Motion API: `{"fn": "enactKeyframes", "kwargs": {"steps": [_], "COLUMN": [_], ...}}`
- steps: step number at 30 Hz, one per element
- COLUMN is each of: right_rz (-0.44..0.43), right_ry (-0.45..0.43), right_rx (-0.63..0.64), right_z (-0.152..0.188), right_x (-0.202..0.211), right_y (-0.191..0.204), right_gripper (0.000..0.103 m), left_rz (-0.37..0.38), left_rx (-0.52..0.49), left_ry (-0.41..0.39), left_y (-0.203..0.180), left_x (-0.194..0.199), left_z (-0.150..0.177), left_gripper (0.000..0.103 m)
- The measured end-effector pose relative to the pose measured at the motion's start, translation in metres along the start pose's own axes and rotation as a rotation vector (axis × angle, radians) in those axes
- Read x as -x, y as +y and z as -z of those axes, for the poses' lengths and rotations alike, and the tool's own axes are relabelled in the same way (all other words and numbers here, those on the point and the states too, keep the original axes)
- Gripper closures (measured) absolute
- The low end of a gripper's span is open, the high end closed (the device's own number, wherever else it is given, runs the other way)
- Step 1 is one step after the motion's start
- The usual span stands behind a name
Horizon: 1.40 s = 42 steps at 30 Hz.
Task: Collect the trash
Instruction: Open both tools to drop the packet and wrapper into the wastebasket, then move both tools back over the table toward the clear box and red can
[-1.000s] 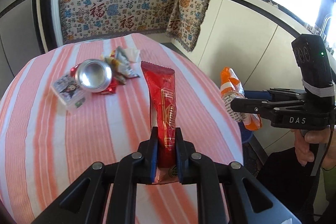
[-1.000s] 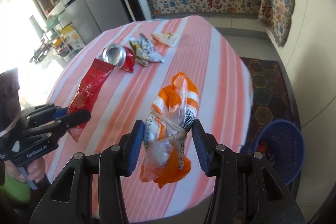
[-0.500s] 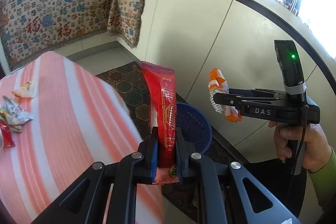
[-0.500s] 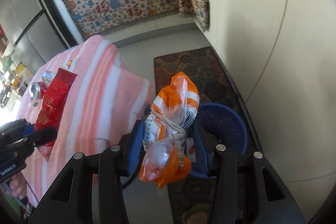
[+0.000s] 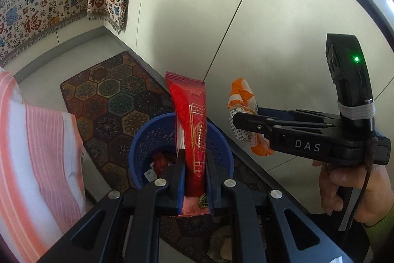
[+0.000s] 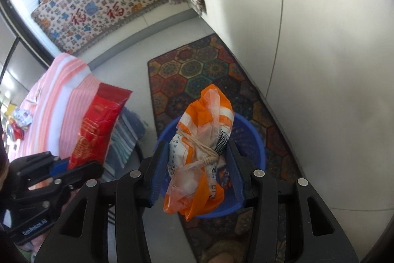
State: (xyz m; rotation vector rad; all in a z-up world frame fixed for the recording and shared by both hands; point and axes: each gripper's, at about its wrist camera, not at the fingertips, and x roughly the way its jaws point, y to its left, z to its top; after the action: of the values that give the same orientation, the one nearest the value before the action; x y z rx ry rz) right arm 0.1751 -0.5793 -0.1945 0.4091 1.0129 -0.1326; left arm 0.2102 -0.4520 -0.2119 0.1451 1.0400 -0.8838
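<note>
My left gripper [image 5: 195, 159] is shut on a long red snack wrapper [image 5: 190, 125] and holds it upright over the blue trash basket [image 5: 138, 142] on the floor. My right gripper [image 6: 195, 147] is shut on a crumpled orange and white plastic bag [image 6: 204, 139], held above the same basket [image 6: 251, 134]. In the left wrist view the right gripper [image 5: 236, 120] with the bag [image 5: 242, 97] is to the right of the basket. In the right wrist view the left gripper [image 6: 73, 169] with the red wrapper [image 6: 101, 120] is at the left. Some trash lies in the basket.
The table with the pink striped cloth [image 5: 37, 152] is at the left, with a can and wrappers at its far edge [image 6: 19, 122]. A patterned rug [image 6: 197, 70] lies under the basket. White cabinet fronts [image 5: 270, 28] stand close behind it.
Both grippers have swung away from the table and down toward the floor. The basket is now directly below both held items, and closer.
</note>
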Motion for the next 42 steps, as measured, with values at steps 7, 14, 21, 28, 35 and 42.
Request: {"fn": "enactKeyframes", "kwargs": {"steps": [7, 14, 21, 28, 35, 42], "right_rz": [-0.029, -0.026, 0.038, 0.116, 0.065, -0.129], "right_ry": [0.024, -0.016, -0.124, -0.279, -0.302, -0.273], "right_rx": [-0.062, -0.081, -0.031, 0.115, 0.310, 0.473], "right_z": [-0.006, -0.006, -0.008, -0.001, 0.032, 0.082], "right_x": [-0.021, -0.018, 0.009, 0.046, 0.049, 0.050], "right_y": [-0.025, -0.032, -0.024, 0.015, 0.099, 0.210], "right_gripper": [0.053, 0.037, 0.035, 0.022, 0.020, 0.020], "left_rz": [-0.008, -0.037, -0.061, -0.097, -0.185, -0.371], "left_rx": [-0.004, 0.029, 0.046, 0.011, 0.031, 0.144], "left_ry": [0.035, 0.041, 0.001, -0.040, -0.039, -0.111], "left_y": [-0.003, 0.006, 0.011, 0.005, 0.037, 0.105], "left_x": [-0.041, -0.061, -0.030, 0.041, 0.117, 0.202], "left_z": [-0.006, -0.009, -0.011, 0.029, 0.106, 0.175], "left_gripper": [0.089, 0.056, 0.056, 0.054, 0.054, 0.054]}}
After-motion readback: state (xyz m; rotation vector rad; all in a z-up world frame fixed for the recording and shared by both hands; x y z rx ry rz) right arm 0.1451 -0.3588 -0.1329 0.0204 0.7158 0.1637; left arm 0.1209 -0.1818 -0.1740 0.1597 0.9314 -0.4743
